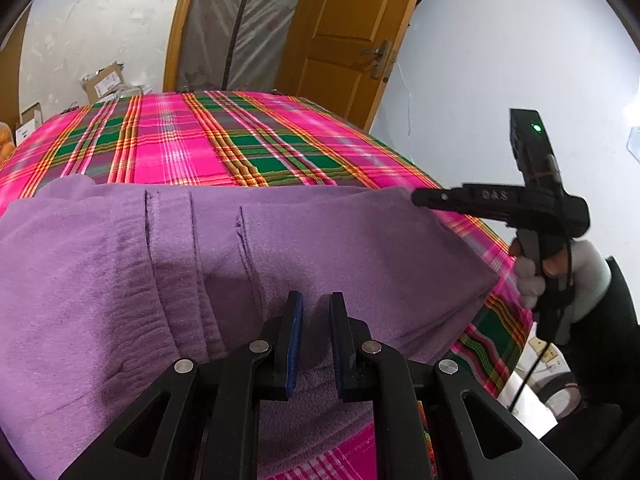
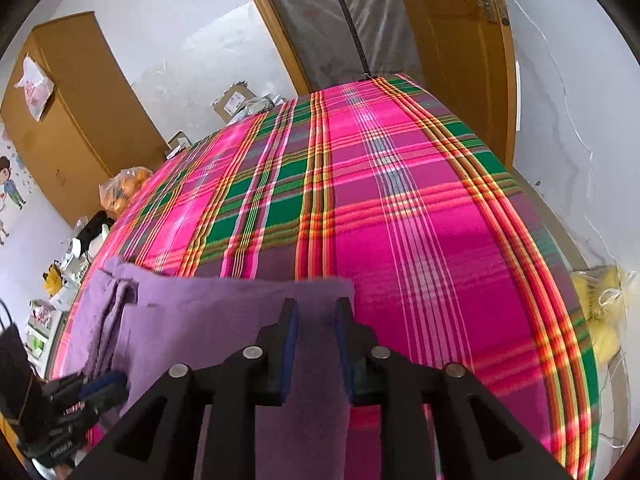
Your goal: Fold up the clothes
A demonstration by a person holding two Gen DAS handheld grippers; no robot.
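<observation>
Two tools are working a purple fleece garment point(image 1: 280, 248) that is lying folded at the near edge of a bed covered by a pink and green plaid sheet point(image 1: 192, 136). The left tool point(image 1: 316, 304) is sitting low over the near part of the garment with its jaws standing a narrow gap apart; fleece is showing between the blue pads, but whether they are pinching it cannot be told. The right tool point(image 2: 316, 308) is hovering at the garment's right-hand edge with its jaws parted and nothing visibly pressed between them, so it is judged to be letting go rather than gripping. In the left wrist view the right tool's tip is lying at the far right corner of the garment, and a white-gloved hand point(image 1: 532, 276) is holding its handle.

The step in hand looks like setting down a fold and squaring it. To do it well, the person is best advised to be keeping the right jaws fully clear of the fleece before lifting away, so no layer is being dragged back. The left tool should be holding the stack steady while the edge is being released. Stacked layers are showing along the right side, so the corners should be lining up before any next fold. Fleece is likely clinging to the pads, so a slow, straight withdrawal is the safer choice.
</observation>
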